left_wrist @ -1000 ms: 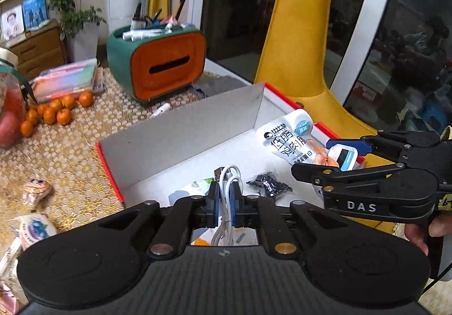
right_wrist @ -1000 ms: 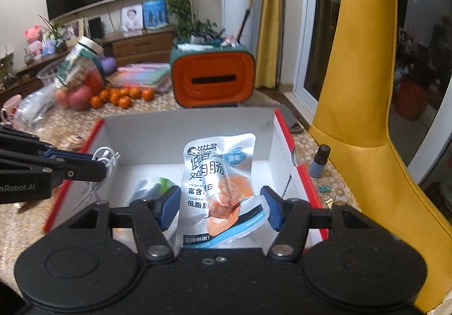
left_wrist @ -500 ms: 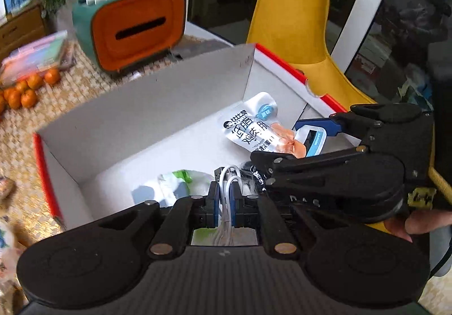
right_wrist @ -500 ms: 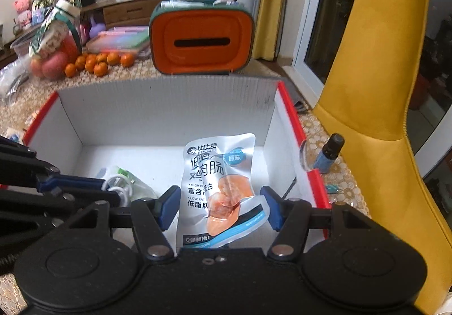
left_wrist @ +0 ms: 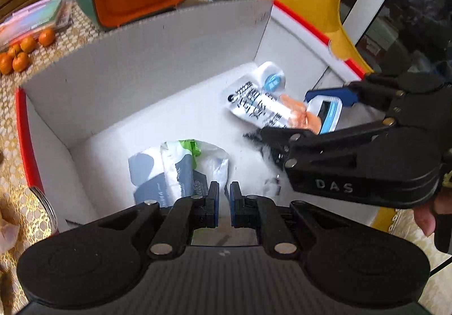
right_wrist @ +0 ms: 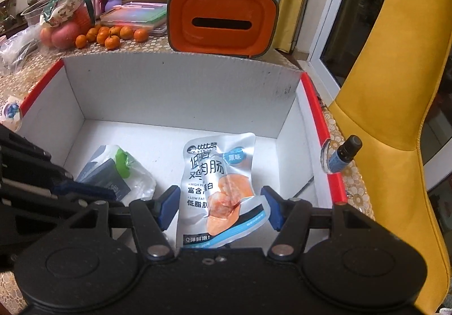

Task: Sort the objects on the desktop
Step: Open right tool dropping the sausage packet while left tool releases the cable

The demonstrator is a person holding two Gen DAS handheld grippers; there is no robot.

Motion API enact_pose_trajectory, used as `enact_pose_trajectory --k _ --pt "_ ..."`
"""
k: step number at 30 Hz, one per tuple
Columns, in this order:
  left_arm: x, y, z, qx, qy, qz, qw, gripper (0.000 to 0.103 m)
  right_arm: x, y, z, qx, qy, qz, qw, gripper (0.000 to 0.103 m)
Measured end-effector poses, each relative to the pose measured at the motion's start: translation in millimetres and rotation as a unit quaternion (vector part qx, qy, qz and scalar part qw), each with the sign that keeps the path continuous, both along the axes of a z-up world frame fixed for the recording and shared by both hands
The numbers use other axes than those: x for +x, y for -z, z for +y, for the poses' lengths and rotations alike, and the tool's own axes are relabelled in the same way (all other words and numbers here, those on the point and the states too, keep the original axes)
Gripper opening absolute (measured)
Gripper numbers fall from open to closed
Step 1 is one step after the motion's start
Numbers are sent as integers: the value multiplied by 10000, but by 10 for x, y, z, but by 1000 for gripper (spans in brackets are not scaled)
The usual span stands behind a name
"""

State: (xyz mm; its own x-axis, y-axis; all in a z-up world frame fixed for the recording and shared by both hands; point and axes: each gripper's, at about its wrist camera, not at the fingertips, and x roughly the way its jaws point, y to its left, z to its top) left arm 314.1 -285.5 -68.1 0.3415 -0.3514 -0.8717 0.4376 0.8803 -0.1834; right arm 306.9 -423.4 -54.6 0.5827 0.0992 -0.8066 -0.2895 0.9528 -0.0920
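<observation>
**A:** Where is the chicken-sausage pouch (right_wrist: 219, 188) relative to the right gripper (right_wrist: 219, 198)?

**B:** Between its two blue pads (right_wrist: 169, 207), which are closed on the lower half of the pouch, one against each side edge. The printed top end projects forward over the white floor of the cardboard box (right_wrist: 180, 94).

**A:** And relative to the box?

**B:** Inside it, toward the right-hand, red-edged wall. The pouch's tail end is hidden under the gripper body.

**A:** The left gripper (left_wrist: 223, 196)?

**B:** Its jaws are drawn almost together, with no object discernible in the narrow slit. It points down at a crumpled plastic packet with a green patch (left_wrist: 175, 171), which lies on the box floor left of the pouch and apart from it.

**A:** Surroundings?

**B:** Outside the right wall, a small dark bottle (right_wrist: 343, 155) stands on the table beside a yellow chair (right_wrist: 395, 89). Behind the box are an orange-fronted tissue box (right_wrist: 221, 23) and a cluster of tangerines (right_wrist: 111, 35).
</observation>
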Motion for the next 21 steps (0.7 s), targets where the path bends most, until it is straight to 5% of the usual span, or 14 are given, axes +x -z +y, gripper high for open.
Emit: enact_pose_trajectory --k 21 --pt "-209 -296 255 -433 -165 -305 9985 11 -177 -319 -118 770 271 -265 9963 86"
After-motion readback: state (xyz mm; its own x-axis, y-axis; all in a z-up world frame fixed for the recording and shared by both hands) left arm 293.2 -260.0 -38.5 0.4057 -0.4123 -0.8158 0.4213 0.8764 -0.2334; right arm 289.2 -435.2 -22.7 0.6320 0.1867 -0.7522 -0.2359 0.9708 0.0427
